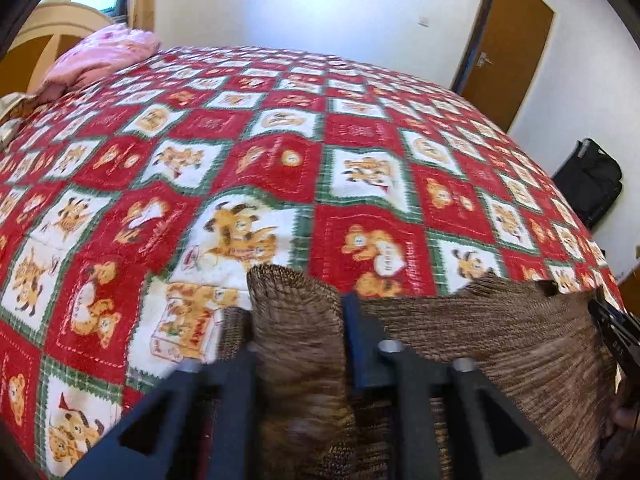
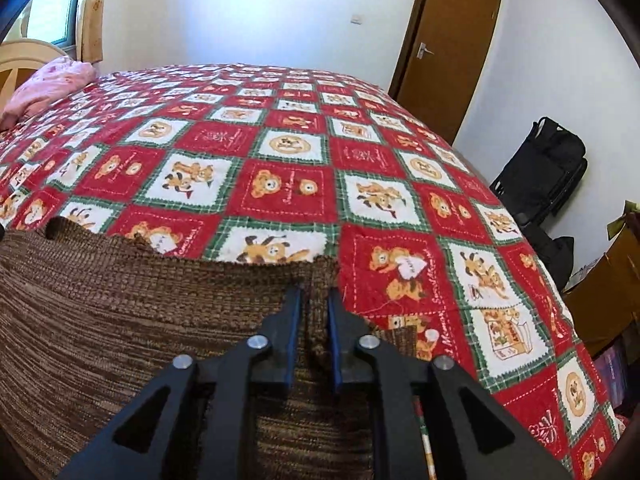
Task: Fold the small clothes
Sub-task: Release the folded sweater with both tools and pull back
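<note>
- The left gripper point(image 1: 298, 312) is clenched on one corner of the brown knitted garment point(image 1: 460, 344); a bunched fold of the cloth stands up between its two fingers.
- The right gripper point(image 2: 314, 296) is clenched on the other corner of the brown knitted garment point(image 2: 140, 300), its blue pads point(image 2: 294, 340) pressed against a narrow strip of the weave.
- In the left wrist view the right gripper shows as a dark shape at the right edge, at the far end of the same cloth edge.
- The garment hangs spread between the two grippers, near the camera, its upper edge stretched across and slightly wavy, with a couple of small notches along it.
- Beneath and beyond the garment lies the bedspread point(image 2: 288, 184), a red, white and green check with bears and dogs, covering the bed.
- At the far left corner of the bed rests a pink pillow point(image 1: 100, 56), against a pale headboard point(image 1: 52, 28).
- To the right of the bed, a black bag point(image 2: 548, 168) leans against the white wall.
- Farthest back stands a brown door point(image 2: 444, 52) with a metal handle, shut.
</note>
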